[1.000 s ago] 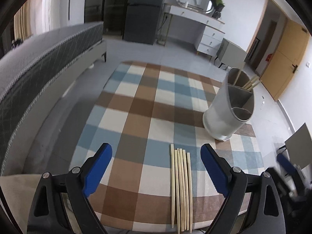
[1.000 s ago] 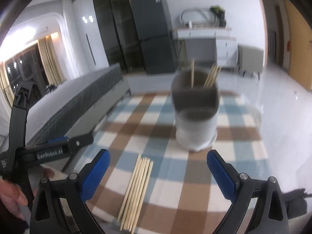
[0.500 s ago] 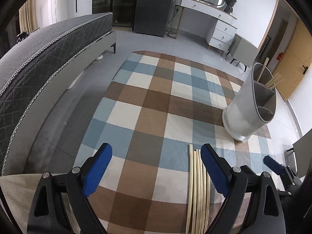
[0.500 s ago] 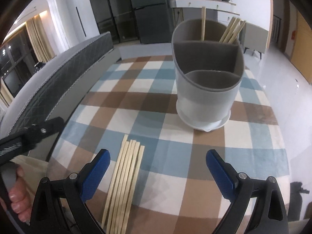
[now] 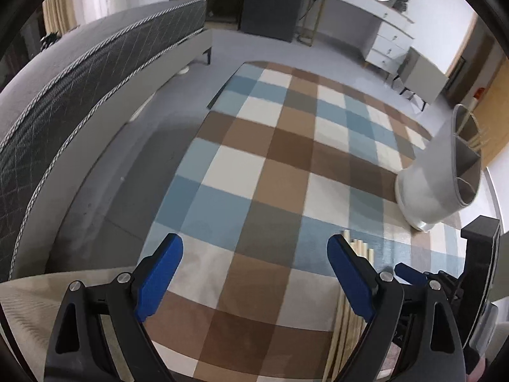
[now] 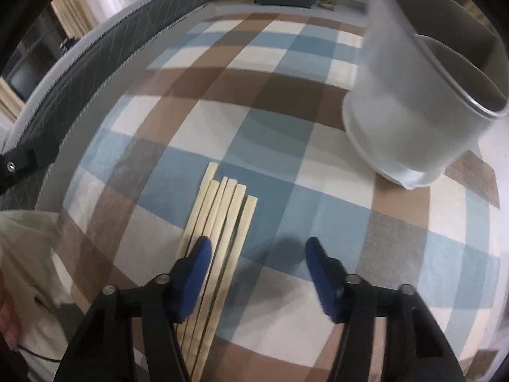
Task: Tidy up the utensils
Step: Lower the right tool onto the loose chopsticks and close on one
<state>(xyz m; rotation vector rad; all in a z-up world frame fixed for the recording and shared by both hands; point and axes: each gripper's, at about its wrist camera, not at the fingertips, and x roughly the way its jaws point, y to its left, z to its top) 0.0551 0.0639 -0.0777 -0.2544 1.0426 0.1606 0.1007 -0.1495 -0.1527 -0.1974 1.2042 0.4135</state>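
Several pale wooden chopsticks (image 6: 222,210) lie side by side on the checked tablecloth (image 6: 222,95). My right gripper (image 6: 258,245) hangs low over their near half, its jaws closing. Its left finger covers the left sticks, the rightmost sticks run into the gap, and no pad presses on them. The grey divided utensil holder (image 6: 407,121) stands upright at the right. In the left wrist view my left gripper (image 5: 254,245) is open over bare cloth. The chopsticks (image 5: 362,248) show just behind its right finger, and the holder (image 5: 429,187), with a few chopsticks (image 5: 477,140) in it, stands far right.
A grey quilted bed (image 5: 79,95) runs along the table's left side. A white dresser (image 5: 381,31) and a dark cabinet (image 5: 270,0) stand at the back. The right gripper's blue finger (image 5: 410,277) shows at lower right. A cream sleeve (image 6: 25,254) is at lower left.
My right gripper has dropped down over the chopsticks and tipped downward, and its jaws have narrowed. The left gripper has drifted left, so the chopsticks now sit behind its right finger.
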